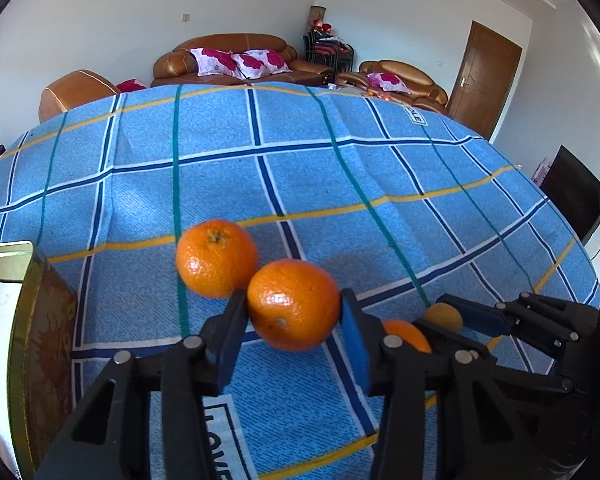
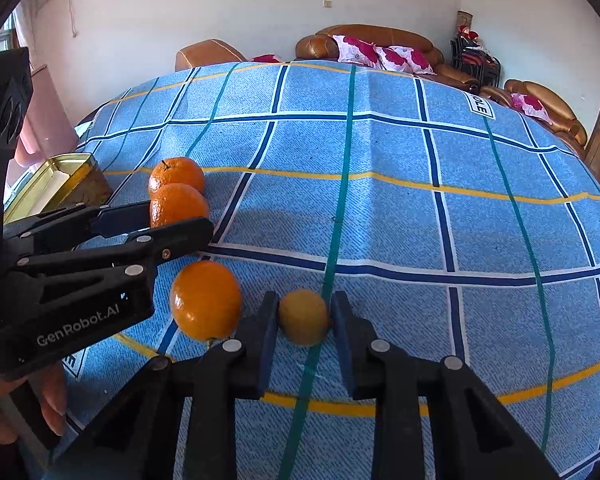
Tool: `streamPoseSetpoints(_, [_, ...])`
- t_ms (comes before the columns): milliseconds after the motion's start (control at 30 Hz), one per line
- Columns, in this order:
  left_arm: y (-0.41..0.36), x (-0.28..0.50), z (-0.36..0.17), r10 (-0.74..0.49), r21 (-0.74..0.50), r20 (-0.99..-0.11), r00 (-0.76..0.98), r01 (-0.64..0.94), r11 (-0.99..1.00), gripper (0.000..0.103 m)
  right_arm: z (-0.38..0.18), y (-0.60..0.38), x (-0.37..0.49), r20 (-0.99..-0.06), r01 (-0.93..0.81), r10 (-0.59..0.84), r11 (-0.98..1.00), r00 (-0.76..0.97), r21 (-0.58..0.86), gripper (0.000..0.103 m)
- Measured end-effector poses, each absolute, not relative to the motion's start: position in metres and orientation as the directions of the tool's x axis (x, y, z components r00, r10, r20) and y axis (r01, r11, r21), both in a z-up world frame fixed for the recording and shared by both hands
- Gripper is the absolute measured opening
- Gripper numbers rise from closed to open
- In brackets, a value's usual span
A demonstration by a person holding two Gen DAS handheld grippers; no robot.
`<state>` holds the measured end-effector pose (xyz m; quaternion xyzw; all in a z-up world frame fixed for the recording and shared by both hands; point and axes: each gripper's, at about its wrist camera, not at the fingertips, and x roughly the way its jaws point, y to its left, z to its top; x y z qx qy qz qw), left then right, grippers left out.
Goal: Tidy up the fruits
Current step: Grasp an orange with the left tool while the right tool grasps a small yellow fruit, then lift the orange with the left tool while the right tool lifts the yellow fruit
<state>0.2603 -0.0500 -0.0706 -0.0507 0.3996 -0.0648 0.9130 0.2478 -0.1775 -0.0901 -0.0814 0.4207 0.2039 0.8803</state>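
An orange sits between the blue pads of my left gripper, which press on both its sides just above the blue checked cloth. A second orange lies right behind it, touching it. My right gripper is shut on a small dull-yellow fruit resting on the cloth. A third orange lies just left of that gripper's left finger. In the right wrist view my left gripper shows at the left, holding its orange.
A gold metal tin stands open at the table's left edge, close to my left gripper. A person's hand holds the left gripper's handle. Brown leather sofas stand beyond the table's far edge.
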Motion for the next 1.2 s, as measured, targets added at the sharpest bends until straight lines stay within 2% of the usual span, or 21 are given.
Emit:
streamPoseSetpoints(400, [-0.036, 0.240, -0.060, -0.176, -0.164, -0.665, 0.726, 0.088, 0.982, 0.047, -0.082, -0.181, 0.243, -0.746, -0.422, 0.298, 0.906, 0.596, 0.025, 0.028])
streamPoseSetpoints(1200, [-0.042, 0.209, -0.041, -0.128, -0.072, -0.548, 0.827, 0.106, 0.992, 0.047, -0.064, -0.184, 0.225, -0.638, -0.451, 0.362, 0.892, 0.680, 0.025, 0.028])
